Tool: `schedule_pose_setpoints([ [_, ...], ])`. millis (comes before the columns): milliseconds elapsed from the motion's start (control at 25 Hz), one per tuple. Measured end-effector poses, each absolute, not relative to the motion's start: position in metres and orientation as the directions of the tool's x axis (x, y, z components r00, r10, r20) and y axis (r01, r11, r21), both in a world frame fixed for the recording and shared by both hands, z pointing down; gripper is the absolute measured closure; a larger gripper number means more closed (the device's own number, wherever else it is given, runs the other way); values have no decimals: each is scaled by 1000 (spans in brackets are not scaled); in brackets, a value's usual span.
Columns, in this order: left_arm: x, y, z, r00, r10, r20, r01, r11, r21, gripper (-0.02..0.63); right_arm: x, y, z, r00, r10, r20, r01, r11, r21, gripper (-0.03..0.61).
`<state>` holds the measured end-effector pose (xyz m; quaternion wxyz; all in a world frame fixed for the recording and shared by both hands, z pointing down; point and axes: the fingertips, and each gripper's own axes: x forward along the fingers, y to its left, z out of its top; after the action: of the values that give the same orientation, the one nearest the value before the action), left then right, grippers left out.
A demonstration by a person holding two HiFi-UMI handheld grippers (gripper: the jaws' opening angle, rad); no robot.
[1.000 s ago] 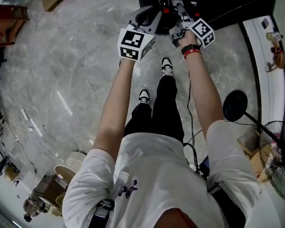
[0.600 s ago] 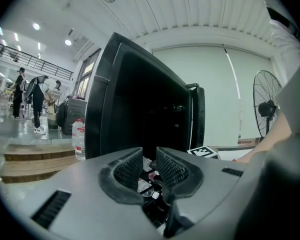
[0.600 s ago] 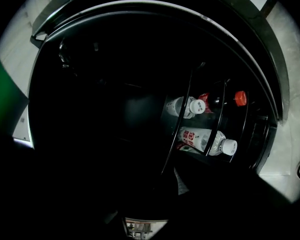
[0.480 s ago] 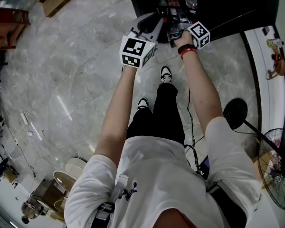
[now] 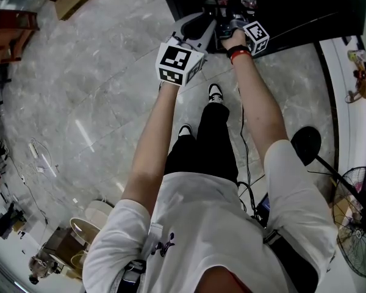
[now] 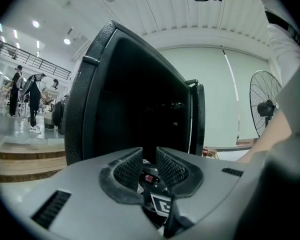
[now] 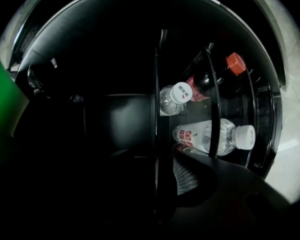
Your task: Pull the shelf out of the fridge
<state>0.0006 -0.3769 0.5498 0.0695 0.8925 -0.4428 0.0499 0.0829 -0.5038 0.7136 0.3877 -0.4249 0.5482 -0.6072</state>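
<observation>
2 grippers, 1 fridge [image 5: 293,5], 1 shelf seen, 3 bottles. Both arms reach to the far side, where the black fridge stands w/ its door open. Right gripper [image 7: 159,176] is inside the dark cavity. The shelf [image 7: 156,84] shows edge-on as a thin vertical line running btwn its jaws. The right pad [image 7: 186,176] sits just beside that edge w/ a dark gap, not clamped; the other jaw is lost in shadow. The shelf is in the fridge, not drawn out. Right of the shelf edge, behind 2 curved bars [image 7: 213,109], lie the bottles: a clear one w/ white cap [image 7: 176,96], a dark one w/ red cap [image 7: 221,73], and a clear one w/ red label and white cap [image 7: 212,136]. Left gripper [image 6: 149,158] hangs outside, near the fridge front, jaws a narrow gap apart and holding nothing. Bare marble floor [image 5: 91,84] lies open to the left and near side. 1 fan [image 5: 357,209] stands to the near right.
</observation>
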Motion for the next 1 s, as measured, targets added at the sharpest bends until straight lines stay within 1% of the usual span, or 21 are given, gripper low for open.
schedule_pose_setpoints([
  [320, 3, -385, 560, 608, -780, 145, -794, -602, 90, 522, 81, -538, 716, -326, -944, 49, 42, -66, -997, 341],
  [480, 2, -387, 567, 608, -779, 151, -794, -600, 97, 522, 76, -550, 717, -322, -946, 30, 75, -58, -995, 383],
  [560, 4, -389, 568, 608, -780, 150, -794, -599, 103, 522, 77, -557, 714, -309, -951, -4, 84, -23, -996, 394],
  [720, 7, -391, 570, 613, -775, 153, -790, -603, 109, 522, 85, -574, 714, -260, -963, -67, 49, 56, -997, 394],
  [840, 4, -393, 572, 609, -778, 152, -793, -597, 120, 522, 80, -581, 713, -254, -964, -82, 94, 60, -994, 394],
  [920, 2, -394, 574, 608, -779, 153, -794, -595, 124, 522, 77, -583, 709, -242, -964, -111, 120, 84, -989, 420],
  [960, 1, -393, 574, 608, -779, 154, -794, -595, 124, 522, 77, -582, 707, -236, -962, -136, 126, 109, -986, 459],
  [1000, 2, -393, 574, 609, -778, 155, -793, -596, 123, 522, 77, -582, 705, -234, -959, -158, 126, 131, -983, 468],
])
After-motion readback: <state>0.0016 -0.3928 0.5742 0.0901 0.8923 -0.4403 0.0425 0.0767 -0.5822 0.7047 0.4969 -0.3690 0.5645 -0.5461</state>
